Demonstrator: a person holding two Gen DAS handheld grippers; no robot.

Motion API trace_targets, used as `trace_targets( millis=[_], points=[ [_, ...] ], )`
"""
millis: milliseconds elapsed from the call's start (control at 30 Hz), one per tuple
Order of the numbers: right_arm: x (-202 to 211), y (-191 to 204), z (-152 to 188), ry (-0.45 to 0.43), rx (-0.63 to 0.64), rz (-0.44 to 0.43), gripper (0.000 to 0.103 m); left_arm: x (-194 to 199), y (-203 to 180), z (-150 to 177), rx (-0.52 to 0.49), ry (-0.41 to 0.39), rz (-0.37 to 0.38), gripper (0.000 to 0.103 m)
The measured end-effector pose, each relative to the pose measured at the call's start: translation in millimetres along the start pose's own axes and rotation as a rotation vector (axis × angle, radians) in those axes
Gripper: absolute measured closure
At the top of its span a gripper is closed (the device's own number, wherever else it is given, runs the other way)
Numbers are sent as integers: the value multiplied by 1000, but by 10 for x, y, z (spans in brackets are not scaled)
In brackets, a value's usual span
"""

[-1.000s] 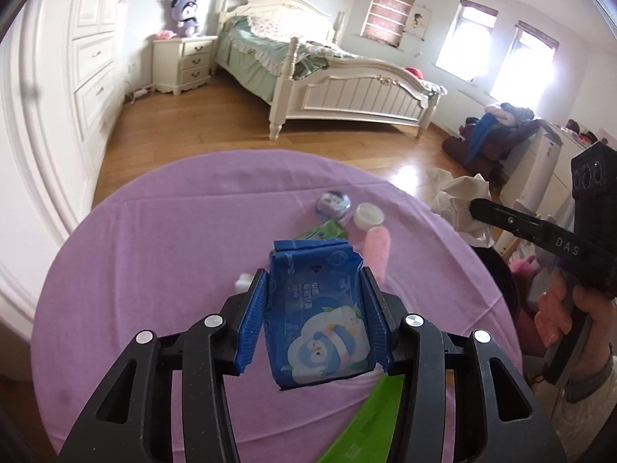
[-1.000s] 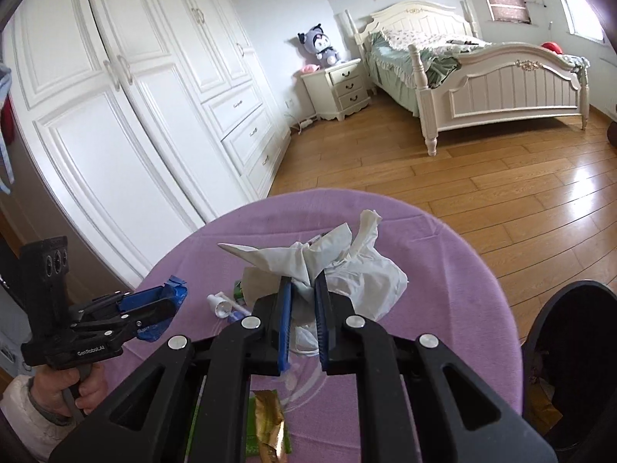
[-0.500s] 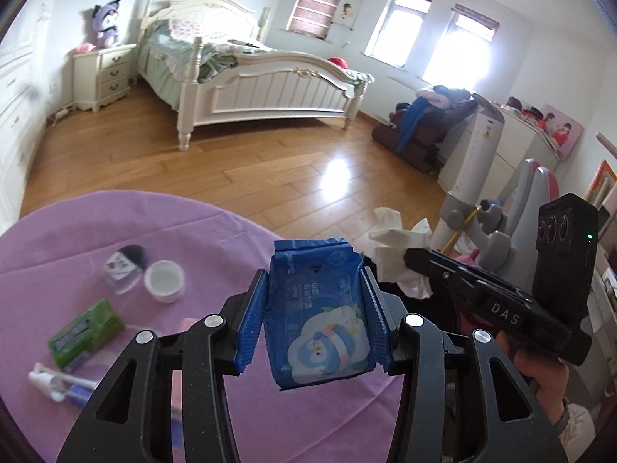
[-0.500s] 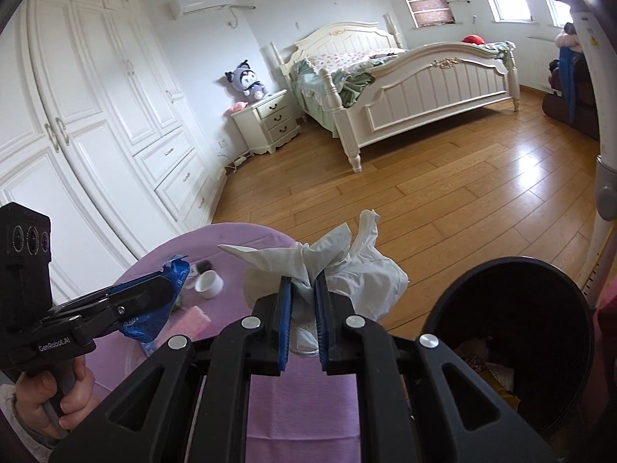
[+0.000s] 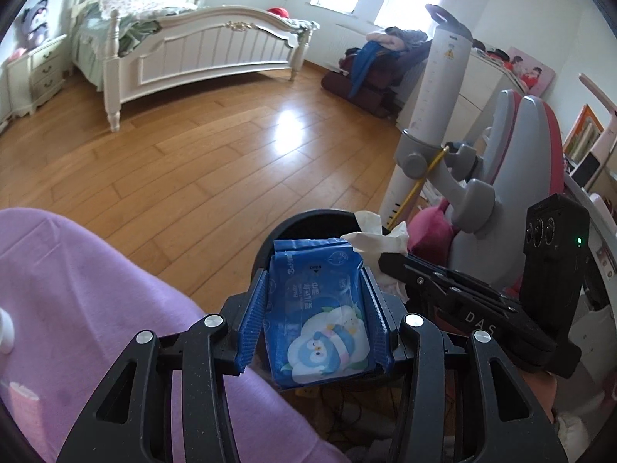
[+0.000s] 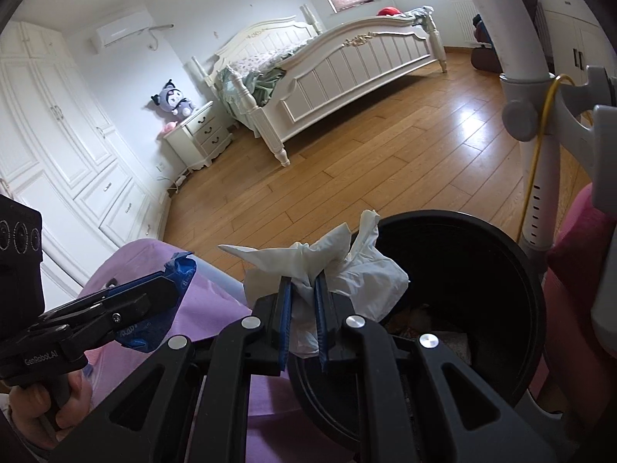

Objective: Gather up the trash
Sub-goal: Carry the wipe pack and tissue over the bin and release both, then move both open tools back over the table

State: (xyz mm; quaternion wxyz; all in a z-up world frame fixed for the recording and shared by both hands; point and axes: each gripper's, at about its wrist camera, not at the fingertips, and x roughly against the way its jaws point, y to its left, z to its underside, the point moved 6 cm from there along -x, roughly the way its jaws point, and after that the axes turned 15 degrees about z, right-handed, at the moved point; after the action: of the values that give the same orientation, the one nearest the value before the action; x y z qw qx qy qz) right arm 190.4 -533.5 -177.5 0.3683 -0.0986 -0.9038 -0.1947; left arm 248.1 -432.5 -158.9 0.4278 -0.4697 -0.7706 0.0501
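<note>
Left hand-held gripper [image 5: 314, 314] is clamped across a floppy blue wipes pack [image 5: 316, 316], right hand-held gripper [image 6: 302, 310] pinched tight on feather-light crumpled tissue [image 6: 335, 262], both just past the desk [image 5: 96, 289] edge over the black bin [image 6: 482, 270].

left gripper [image 5: 314, 314] clamps a blue wet-wipe packet [image 5: 318, 314] above a black bin [image 5: 304, 223] beside the purple tablecloth [image 5: 96, 308]. right gripper [image 5: 389, 260], just right, carries crumpled white tissue [image 5: 380, 237] over the bin.
</note>
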Motion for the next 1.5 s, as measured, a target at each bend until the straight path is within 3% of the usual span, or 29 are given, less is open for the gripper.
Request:
trace_targets(
  millis=[333, 400, 433, 467, 500, 533, 567, 767, 1000, 1300, 1500],
  points=[
    [-101, -396, 99, 24, -55, 31, 88, -512, -196, -5, -23, 70, 31, 55],
    [-102, -449, 96, 27, -65, 55, 86, -569, -257, -17, -43, 85, 20, 46],
    [-105, -489, 103, 29, -69, 75, 80, -575, -285, -26, -52, 84, 9, 35],
    [-89, -529, 104, 26, -80, 92, 62, -561, -312, -37, -59, 76, 1, 24],
    [-55, -571, 102, 16, -101, 98, 48, -534, -337, -45, -63, 65, -3, 19],
    [-13, -632, 99, 1, -122, 93, 29, -506, -366, -57, -67, 55, -6, 14],
    [23, -636, 94, -4, -128, 86, 27, -459, -393, -65, -72, 48, -6, 14],
    [115, -404, 68, -8, -59, 76, 26, -28, -421, -73, -84, 16, -13, 14],
    [183, 109, 34, -20, 17, 22, 26, 733, -112, -7, -49, -66, -70, 14],
    [285, 1038, 157, -7, 180, -85, 27, 1676, 508, 235, -35, -121, -246, 14],
    [325, 1699, 331, 17, 323, -168, 26, 2200, 1020, 503, -40, -96, -348, 14]
  ],
)
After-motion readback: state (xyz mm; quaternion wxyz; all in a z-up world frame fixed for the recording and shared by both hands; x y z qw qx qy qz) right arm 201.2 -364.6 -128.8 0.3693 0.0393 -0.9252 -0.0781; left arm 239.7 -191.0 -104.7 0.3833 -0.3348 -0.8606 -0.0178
